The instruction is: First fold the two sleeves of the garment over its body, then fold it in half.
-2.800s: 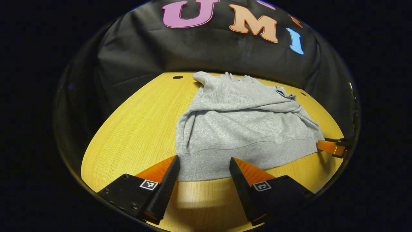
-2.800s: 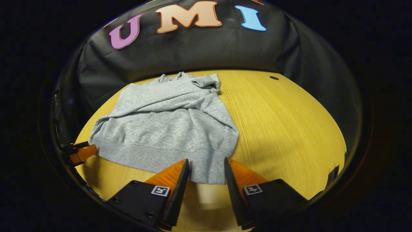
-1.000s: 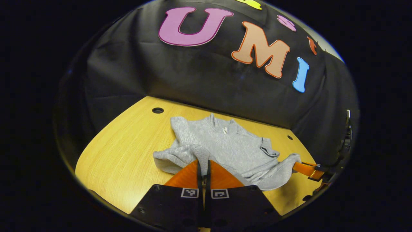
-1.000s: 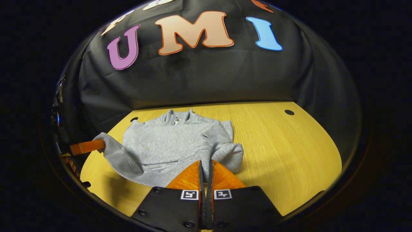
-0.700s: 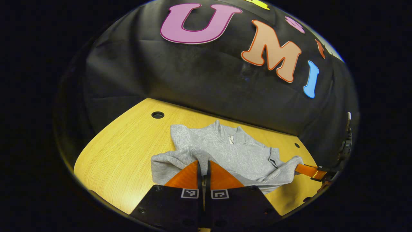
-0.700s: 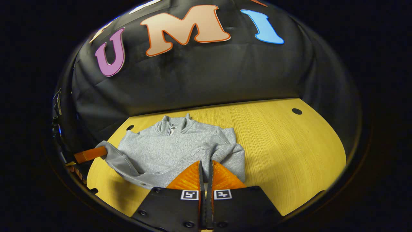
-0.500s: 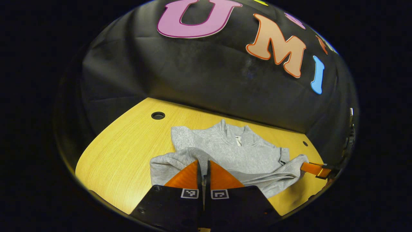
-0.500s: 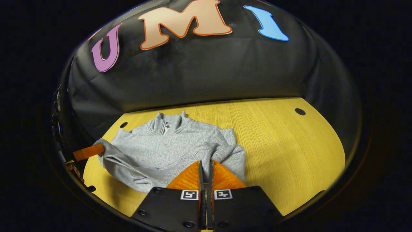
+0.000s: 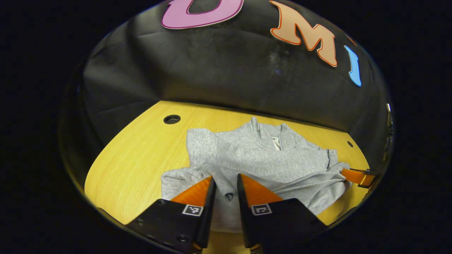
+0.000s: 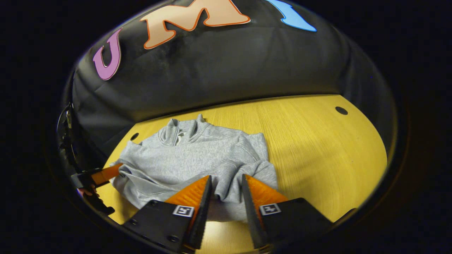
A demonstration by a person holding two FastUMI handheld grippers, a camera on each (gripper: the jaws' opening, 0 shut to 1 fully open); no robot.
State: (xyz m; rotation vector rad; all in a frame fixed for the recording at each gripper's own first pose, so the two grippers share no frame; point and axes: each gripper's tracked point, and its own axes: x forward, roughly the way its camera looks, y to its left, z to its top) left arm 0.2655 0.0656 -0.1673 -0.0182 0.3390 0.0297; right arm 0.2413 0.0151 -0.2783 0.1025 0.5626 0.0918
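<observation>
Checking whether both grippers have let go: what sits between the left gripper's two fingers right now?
In the left gripper view, the left gripper stands open, and a bunched fold of the grey garment lies in the gap between its fingers, resting on the wooden table.

You are working in a recording booth: black cloth wall (image 9: 219,70) behind a yellow wood-grain table (image 10: 317,141) with round holes.

A yellow wooden table (image 9: 141,148) stands in front of a black cloth wall (image 9: 219,70). The tabletop has small round holes (image 9: 172,119) near its far edge.
</observation>
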